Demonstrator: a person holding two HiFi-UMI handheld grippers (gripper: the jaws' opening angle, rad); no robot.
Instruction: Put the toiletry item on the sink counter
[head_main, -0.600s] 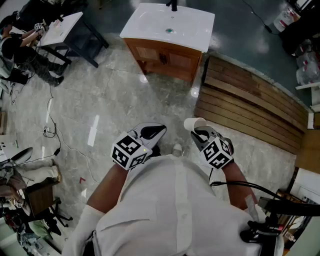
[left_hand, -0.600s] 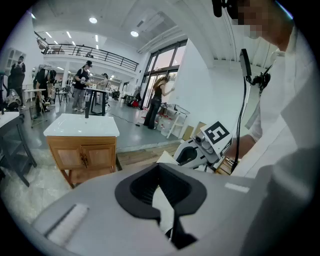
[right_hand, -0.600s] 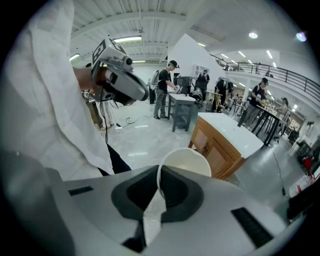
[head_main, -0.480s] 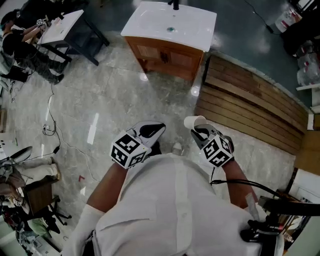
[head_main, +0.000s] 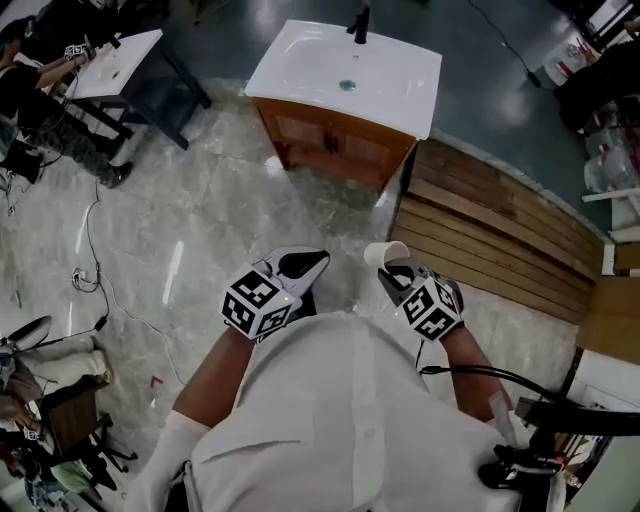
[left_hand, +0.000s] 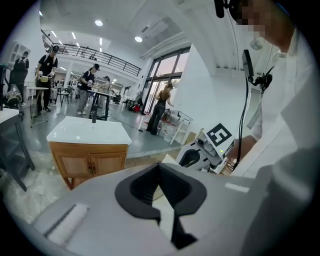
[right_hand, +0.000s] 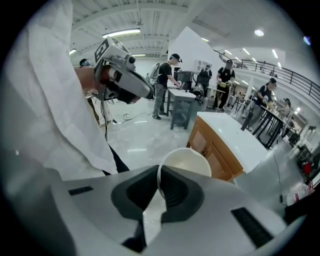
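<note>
A white cup (head_main: 385, 253) is the toiletry item; my right gripper (head_main: 398, 272) is shut on its rim, one jaw inside and one outside, close in front of my body. In the right gripper view the cup (right_hand: 183, 163) sticks out past the right gripper (right_hand: 159, 174), its mouth facing away. My left gripper (head_main: 300, 265) is shut with nothing in it, held level beside the right; the left gripper (left_hand: 158, 167) points toward the sink. The white sink counter (head_main: 300, 62) on a wooden cabinet stands ahead across the marble floor, with a black faucet (head_main: 360, 22) at its back edge.
A wooden slatted platform (head_main: 500, 230) lies to the right of the sink cabinet. A dark table with a white top (head_main: 120, 60) and seated people are at the far left. Cables (head_main: 95, 270) trail on the floor at left, with a chair (head_main: 70, 400) at lower left.
The sink cabinet sits a little lower and larger in the head view, so I have come slightly closer. Both grippers keep their pose and the cup stays held.
</note>
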